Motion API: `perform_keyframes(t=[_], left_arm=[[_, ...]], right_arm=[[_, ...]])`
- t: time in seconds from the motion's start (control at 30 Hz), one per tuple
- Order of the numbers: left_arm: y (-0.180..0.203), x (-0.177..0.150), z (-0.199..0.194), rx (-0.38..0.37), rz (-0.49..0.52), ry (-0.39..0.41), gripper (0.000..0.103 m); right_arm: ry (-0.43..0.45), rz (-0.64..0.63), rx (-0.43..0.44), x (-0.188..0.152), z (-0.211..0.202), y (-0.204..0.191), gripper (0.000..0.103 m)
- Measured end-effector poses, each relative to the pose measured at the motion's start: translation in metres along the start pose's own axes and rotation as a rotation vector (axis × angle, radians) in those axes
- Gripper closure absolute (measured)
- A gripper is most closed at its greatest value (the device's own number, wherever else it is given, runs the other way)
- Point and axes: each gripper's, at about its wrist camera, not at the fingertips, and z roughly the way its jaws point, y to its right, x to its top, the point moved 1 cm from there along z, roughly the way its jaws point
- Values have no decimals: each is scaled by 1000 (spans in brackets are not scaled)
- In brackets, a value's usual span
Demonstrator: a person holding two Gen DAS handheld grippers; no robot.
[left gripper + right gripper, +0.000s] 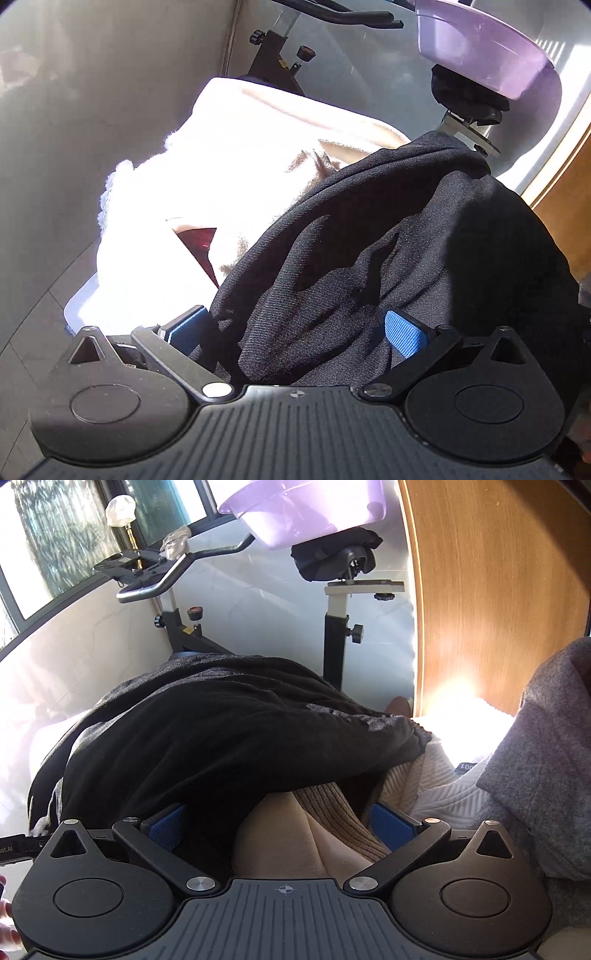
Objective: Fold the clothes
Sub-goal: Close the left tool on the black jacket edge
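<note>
Your left gripper [301, 332] had its jaws spread wide, the black garment [388, 236] bunched between them, untouched by either. Your right gripper [277, 823] was spread too, over cream clothes [325, 834]. A purple basin [306, 509] sat on the exercise bike [334, 627], its contents hidden.

We count one black garment [221, 738], one grey garment [535, 775] at 3 o'clock, one ribbed tan knit [332, 812], one cream ribbed knit [436, 786], one white fleecy item [207, 177] at 10 o'clock, one purple basin [306, 513] at 12 o'clock, one exercise bike [332, 627], two grippers [295, 332] [277, 827].

Right tool [284, 823] spread wide over black garment [221, 731] — ribbed beige knit [340, 812] beneath.
</note>
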Motion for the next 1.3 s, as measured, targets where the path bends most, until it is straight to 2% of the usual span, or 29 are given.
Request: perform_keyframes(t=[0.17, 0.37, 0.47, 0.57, 0.67, 0.73, 0.83, 0.9, 0.97, 1.0, 1.03, 1.2, 1.3], left_arm=[[-9, -2, 3, -58, 6, -2, 0], [-23, -5, 5, -135, 24, 0, 0], [-32, -4, 0, -177, 73, -23, 0], [-44, -6, -11, -203, 116, 2, 3], [-53, -4, -16, -174, 129, 48, 7], [-61, -2, -13, -184, 100, 46, 25], [-65, 1, -10, -231, 58, 28, 33], [-62, -1, -12, -244, 93, 34, 41], [-60, -6, -17, -272, 123, 34, 59], [-59, -8, -19, -297, 127, 28, 76], [-58, -10, -21, -316, 128, 18, 87], [-51, -22, -43, -309, 135, 62, 92], [-48, -35, -55, -340, 111, 97, 93]], right_arm=[[6, 42, -35, -3, 0, -6, 1], [-72, 181, 53, -2, 9, 9, 1], [-57, 156, 37, -4, 8, 4, 1], [-32, 102, 14, -5, 7, -4, 1], [-43, 118, 20, -4, 9, -4, 1], [-48, 128, 25, -3, 9, -2, 1], [-45, 123, 21, -4, 8, -3, 1], [-45, 120, 20, -4, 8, -3, 1], [-48, 120, 22, -3, 8, -3, 1], [-49, 121, 23, -3, 8, -3, 1], [-51, 121, 23, -3, 8, -2, 1], [-89, 93, 8, 4, 9, -5, 1], [-111, 34, -1, 11, 10, -11, 1]])
